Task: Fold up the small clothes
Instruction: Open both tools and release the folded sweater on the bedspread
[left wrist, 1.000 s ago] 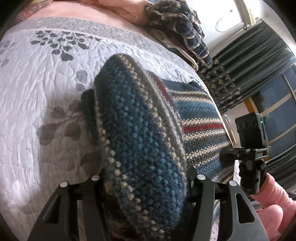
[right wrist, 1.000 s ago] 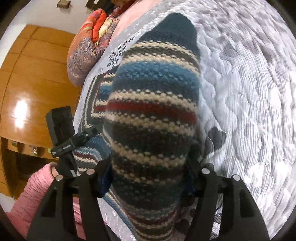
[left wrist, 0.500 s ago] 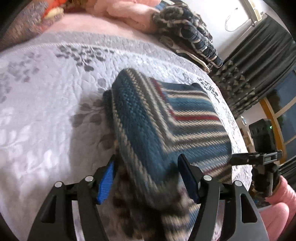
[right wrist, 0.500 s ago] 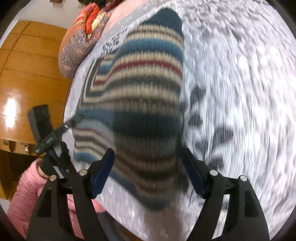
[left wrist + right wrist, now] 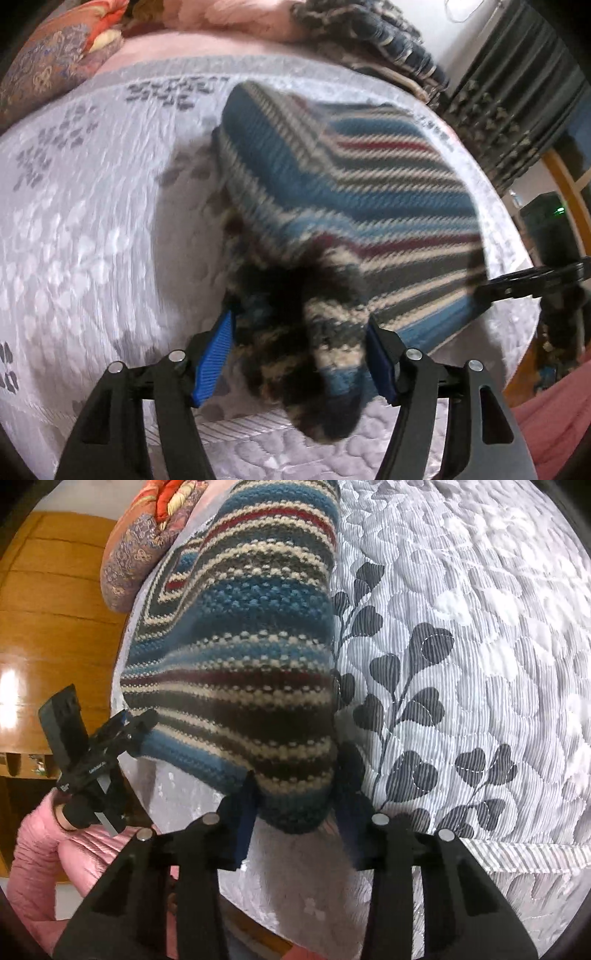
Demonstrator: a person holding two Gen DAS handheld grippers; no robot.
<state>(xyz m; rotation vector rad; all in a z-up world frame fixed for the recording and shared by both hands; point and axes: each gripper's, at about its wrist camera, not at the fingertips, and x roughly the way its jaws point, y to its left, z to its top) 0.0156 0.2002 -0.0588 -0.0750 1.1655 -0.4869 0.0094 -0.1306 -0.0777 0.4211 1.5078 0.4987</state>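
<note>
Striped sweater [image 5: 240,657] folded on the quilted bedspread [image 5: 461,635], both grippers at its near edge.

The left gripper [image 5: 301,354] reaches in low, fingers spread either side of a hanging corner; blur hides any contact. The right gripper [image 5: 295,812] sits level, fingers spread, seemingly not pinching the sweater's near corner. A pink sleeve [image 5: 40,853] shows beside the sweater.

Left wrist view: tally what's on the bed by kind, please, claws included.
Striped knit garment: 1
Patterned cushion: 1
Pile of other clothes: 1
Quilted bedspread: 1
Claws: 2, left and right
Total: 6
</note>
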